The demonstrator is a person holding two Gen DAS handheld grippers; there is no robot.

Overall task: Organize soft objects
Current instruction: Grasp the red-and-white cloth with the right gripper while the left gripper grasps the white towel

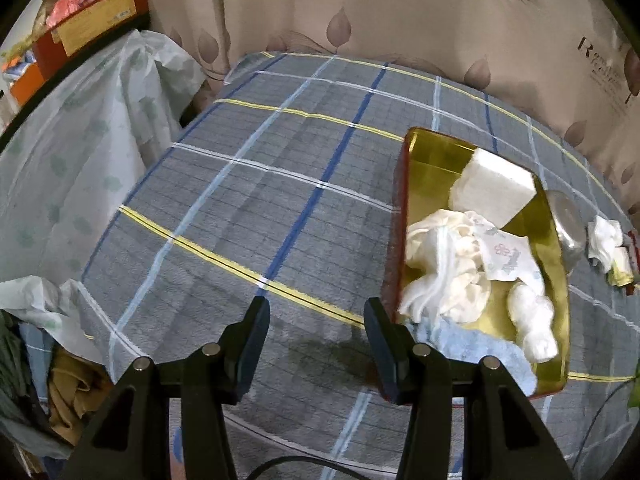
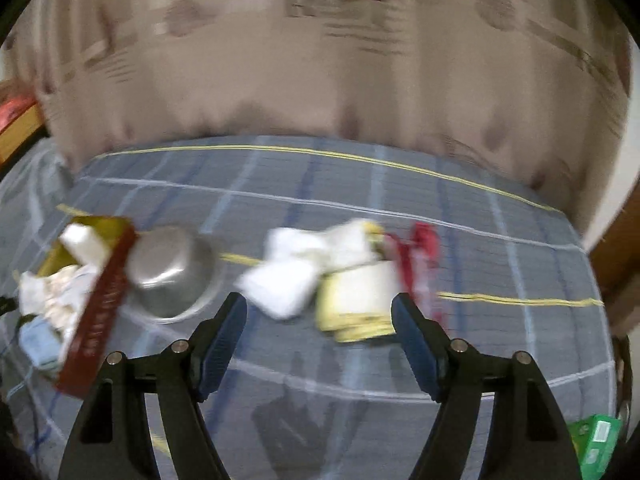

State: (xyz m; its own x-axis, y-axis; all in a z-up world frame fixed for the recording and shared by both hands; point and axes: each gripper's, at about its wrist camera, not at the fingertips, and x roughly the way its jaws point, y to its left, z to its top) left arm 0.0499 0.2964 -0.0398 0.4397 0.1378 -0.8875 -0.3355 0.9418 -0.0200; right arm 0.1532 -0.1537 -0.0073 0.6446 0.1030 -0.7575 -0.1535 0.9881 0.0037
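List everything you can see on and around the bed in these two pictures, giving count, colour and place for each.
box: one, red outside and gold inside, on the blanket's right part
foam block: one, white, at the box's far end
crumpled cloth: one, cream, in the box's middle
cotton balls: a few, white, box's near right corner
towel: one, light blue, box's near end
bowl: one, steel, upside down beside the box
loose pile: white, yellow and red soft items, too blurred to count, right of the bowl
blanket: one, grey plaid, covering the bed
left hand-held gripper: one, black, open, empty
right hand-held gripper: one, black, open, empty
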